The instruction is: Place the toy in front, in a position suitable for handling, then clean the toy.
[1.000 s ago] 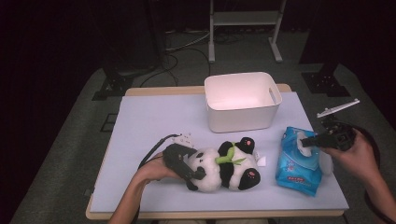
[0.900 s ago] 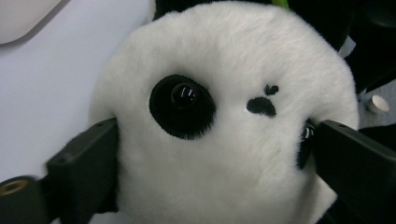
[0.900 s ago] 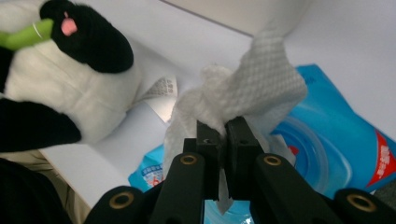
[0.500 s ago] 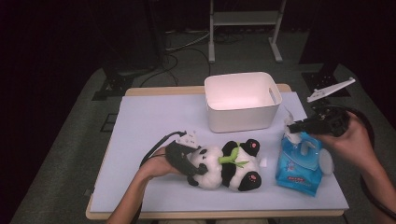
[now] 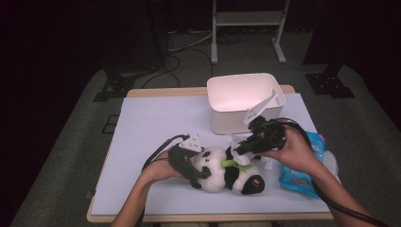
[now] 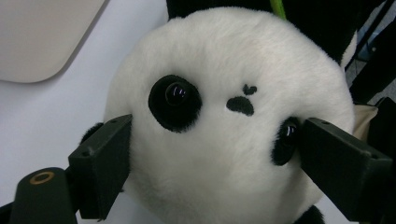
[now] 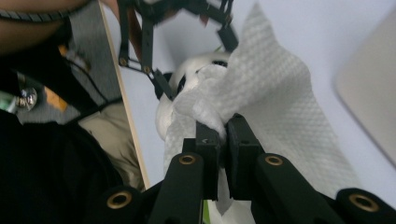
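Two tongs working at plush panda [image 5: 227,172], lying on its back on white surface [image 5: 151,123], just in front of white bin [image 5: 243,101]. Left tongs [image 5: 201,172] clamping panda head from both sides, jaws pressing into fur beside eyes. Right tongs [image 7: 223,135] pinching white wipe [image 7: 261,88], jaws nearly together, hovering over panda belly. Blue wipe pack [image 5: 302,172] lying just right of panda.

— What do the grippers look like?
— Both black. The left gripper [image 6: 212,163] has blocky matte jaws and a brass-ringed hole; a black cable trails from it.
— And the right gripper [image 7: 223,135]?
— Four brass-ringed pivots on its arms, a thick black cable behind. Forearms are bare.
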`<action>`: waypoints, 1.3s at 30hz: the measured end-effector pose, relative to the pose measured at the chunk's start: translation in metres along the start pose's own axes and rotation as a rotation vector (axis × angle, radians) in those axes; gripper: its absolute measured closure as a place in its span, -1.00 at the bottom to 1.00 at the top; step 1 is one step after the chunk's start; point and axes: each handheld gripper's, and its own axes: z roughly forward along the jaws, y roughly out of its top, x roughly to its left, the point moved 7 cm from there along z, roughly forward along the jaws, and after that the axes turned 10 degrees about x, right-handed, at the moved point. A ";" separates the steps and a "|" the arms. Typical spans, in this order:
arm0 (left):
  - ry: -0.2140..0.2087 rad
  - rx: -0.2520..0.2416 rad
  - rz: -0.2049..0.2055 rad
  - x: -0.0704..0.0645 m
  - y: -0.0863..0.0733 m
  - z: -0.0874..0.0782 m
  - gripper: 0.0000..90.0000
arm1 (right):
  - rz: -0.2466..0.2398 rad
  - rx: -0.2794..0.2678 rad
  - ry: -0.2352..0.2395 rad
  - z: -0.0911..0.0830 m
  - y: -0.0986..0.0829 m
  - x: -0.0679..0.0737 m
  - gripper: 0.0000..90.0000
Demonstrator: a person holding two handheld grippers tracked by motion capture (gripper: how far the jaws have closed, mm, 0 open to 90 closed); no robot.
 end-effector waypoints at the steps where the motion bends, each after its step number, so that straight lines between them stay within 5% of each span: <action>1: 0.000 0.007 0.010 -0.001 -0.001 0.000 -0.74 | 0.003 0.022 0.008 0.008 0.000 0.000 0.87; 4: -0.004 0.012 0.007 -0.002 -0.002 -0.001 -0.74 | 0.010 0.104 -0.004 0.029 -0.007 -0.003 0.87; 11: -0.034 -0.001 -0.026 0.001 -0.002 -0.004 -0.81 | 0.054 0.133 0.012 0.036 -0.034 -0.013 0.87; 18: -0.037 -0.024 -0.077 0.011 -0.006 -0.015 -0.86 | 0.085 0.121 0.035 0.040 -0.048 -0.017 0.87; 22: -0.088 0.000 -0.075 0.009 -0.006 -0.004 -0.86 | 0.102 0.102 0.036 0.043 -0.052 -0.015 0.87; 25: -0.078 0.013 -0.063 0.007 -0.003 0.004 -0.92 | 0.114 0.080 0.029 0.044 -0.056 -0.012 0.87; 29: -0.062 0.012 -0.060 0.005 -0.003 0.005 -0.90 | 0.104 0.066 0.006 0.038 -0.046 -0.008 0.87; 34: -0.065 0.022 -0.058 0.006 -0.005 0.004 -0.89 | 0.041 0.111 -0.024 0.044 -0.018 -0.003 0.87; 39: -0.065 0.017 -0.056 0.006 -0.006 0.005 -0.87 | 0.014 0.105 -0.006 0.048 -0.001 -0.006 0.87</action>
